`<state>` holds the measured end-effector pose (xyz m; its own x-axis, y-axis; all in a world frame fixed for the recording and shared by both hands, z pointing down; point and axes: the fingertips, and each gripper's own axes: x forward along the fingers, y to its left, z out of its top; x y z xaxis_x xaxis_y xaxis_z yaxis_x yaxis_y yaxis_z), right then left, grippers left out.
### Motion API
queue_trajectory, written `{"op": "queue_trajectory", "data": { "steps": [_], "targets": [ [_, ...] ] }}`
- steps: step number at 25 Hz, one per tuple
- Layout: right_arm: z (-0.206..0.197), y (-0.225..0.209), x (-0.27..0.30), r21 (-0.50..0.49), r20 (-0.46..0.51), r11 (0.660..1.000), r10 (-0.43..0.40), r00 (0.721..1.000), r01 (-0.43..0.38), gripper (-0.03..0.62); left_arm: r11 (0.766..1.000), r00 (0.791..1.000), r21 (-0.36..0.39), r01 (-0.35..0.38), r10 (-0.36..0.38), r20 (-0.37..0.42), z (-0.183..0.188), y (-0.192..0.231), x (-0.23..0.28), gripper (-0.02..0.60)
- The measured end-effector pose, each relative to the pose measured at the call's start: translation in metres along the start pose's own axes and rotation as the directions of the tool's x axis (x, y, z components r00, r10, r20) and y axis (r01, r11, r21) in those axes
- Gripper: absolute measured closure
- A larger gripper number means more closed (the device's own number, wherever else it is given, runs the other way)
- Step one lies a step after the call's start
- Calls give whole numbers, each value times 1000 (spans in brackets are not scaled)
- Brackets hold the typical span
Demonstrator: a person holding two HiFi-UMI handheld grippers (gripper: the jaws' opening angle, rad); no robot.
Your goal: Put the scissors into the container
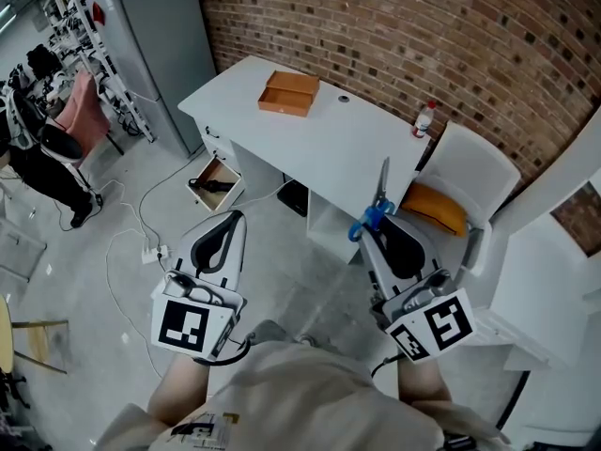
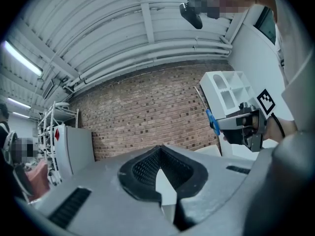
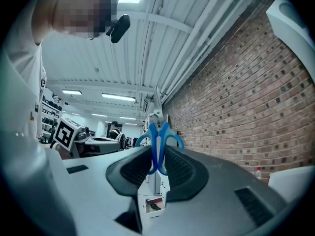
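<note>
In the head view, the right hand-held gripper [image 1: 377,231] holds blue-handled scissors [image 1: 379,203] up, well apart from the orange container [image 1: 289,93] on the white worktop [image 1: 357,139]. In the left gripper view, the left hand-held gripper [image 2: 160,154] is closed on nothing. In the right gripper view, the jaws are clamped on the scissors' handles.
</note>
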<state>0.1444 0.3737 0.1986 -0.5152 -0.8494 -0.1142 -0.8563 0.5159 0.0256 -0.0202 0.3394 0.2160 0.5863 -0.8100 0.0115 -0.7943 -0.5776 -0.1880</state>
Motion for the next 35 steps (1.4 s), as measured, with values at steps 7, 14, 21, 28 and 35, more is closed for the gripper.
{"op": "queue_trajectory", "data": {
  "steps": [7, 14, 21, 28, 35],
  "targets": [
    [-16, -4, 0, 0, -7, 1000, 17, 1000, -17, 514, 1000, 1000, -3, -21, 21, 12, -11, -2, 1, 574],
    [-39, -12, 19, -17, -1, 1000, 13, 1000, -13, 514, 1000, 998, 4, -31, 31, 50, -32, 13, 14, 574],
    [-56, -19, 73, -44, -24, 999, 26, 999, -27, 514, 1000, 998, -11, -24, 24, 53, -53, 52, 45, 574],
    [-77, -41, 156, -36, -54, 999, 28, 998, -30, 514, 1000, 999, -19, -12, 12, 38, -70, 113, 97, 574],
    [-93, -64, 239, -24, -92, 999, 21, 996, -24, 514, 999, 1000, -42, -3, 3, 19, -85, 180, 150, 574]
  ]
}}
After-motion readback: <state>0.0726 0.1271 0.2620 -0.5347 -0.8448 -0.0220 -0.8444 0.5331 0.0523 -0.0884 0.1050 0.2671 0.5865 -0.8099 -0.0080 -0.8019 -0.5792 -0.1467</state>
